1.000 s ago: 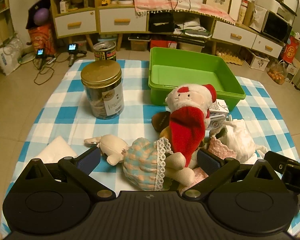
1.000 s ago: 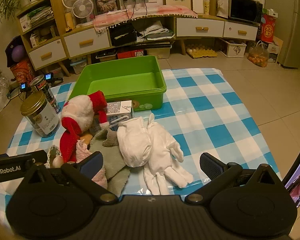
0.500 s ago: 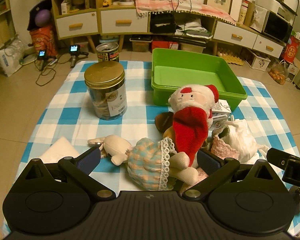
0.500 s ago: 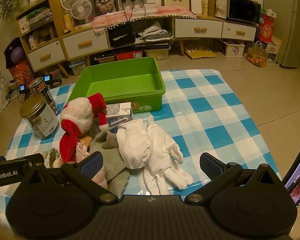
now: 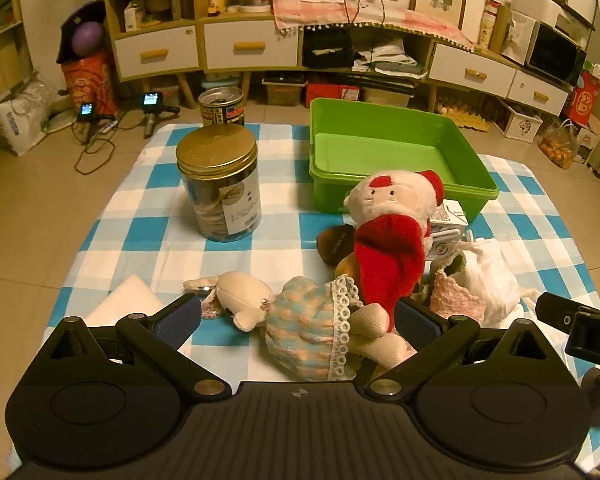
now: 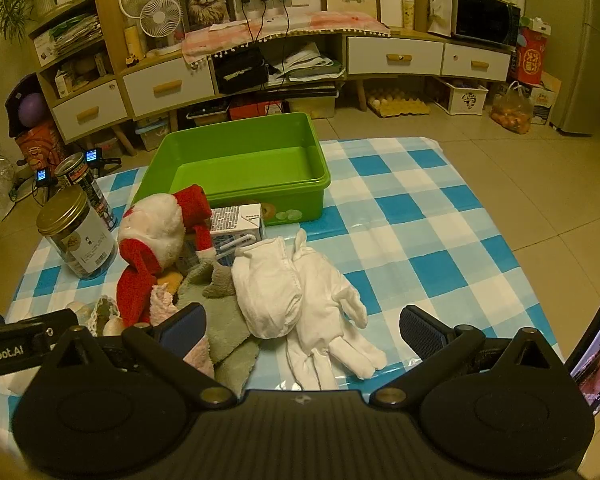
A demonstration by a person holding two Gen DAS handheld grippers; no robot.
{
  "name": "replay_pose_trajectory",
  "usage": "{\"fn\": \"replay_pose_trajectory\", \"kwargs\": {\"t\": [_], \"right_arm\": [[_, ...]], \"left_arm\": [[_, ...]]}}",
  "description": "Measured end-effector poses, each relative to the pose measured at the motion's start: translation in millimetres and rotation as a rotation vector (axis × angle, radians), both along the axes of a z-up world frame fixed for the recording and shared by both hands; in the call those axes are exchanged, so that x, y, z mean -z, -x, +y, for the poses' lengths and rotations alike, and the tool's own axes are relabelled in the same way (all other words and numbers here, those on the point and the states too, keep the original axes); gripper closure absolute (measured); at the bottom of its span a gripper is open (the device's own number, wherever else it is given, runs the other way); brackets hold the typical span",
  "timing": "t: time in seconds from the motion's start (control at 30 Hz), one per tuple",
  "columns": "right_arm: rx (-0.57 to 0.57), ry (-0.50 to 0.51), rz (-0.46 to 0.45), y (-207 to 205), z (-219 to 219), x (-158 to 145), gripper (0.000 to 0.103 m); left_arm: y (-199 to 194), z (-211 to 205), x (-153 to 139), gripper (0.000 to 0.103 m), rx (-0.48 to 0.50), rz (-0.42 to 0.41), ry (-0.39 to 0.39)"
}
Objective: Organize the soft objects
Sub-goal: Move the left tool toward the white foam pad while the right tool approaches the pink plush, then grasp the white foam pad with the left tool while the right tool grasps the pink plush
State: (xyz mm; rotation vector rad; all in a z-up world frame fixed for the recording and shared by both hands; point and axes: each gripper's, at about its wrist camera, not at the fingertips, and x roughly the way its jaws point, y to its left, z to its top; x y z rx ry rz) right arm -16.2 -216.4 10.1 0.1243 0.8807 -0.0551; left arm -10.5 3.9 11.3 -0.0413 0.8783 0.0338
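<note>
My left gripper is open, its fingers either side of a cream rag doll in a checked dress lying on the blue checked cloth. A Santa plush sits just behind it, in front of the empty green bin. My right gripper is open, low over white gloves and a white cloth bundle. A green towel and a pink cloth lie by its left finger. The Santa plush and green bin also show in the right wrist view.
A gold-lidded jar and a tin can stand at the left. A small carton lies before the bin. A white pad lies near the left edge. Cabinets and floor clutter surround the cloth.
Both grippers have drawn back and risen slightly, so the objects sit a little farther away. Nothing was grasped; both stay open.
</note>
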Motion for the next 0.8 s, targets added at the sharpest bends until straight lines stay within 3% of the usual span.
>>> {"fn": "replay_pose_trajectory", "kwargs": {"t": [0.47,0.8], "right_arm": [[0.001,-0.005,0.012,-2.0,2.6,3.5,0.034],[-0.043,-0.103,0.120,-5.4,19.2,24.3,0.034]], "left_arm": [[-2.9,14.7,-0.2,0.005,-0.009,0.008,-0.009],[-10.4,62.8,15.7,0.005,-0.034,0.018,-0.092]]}}
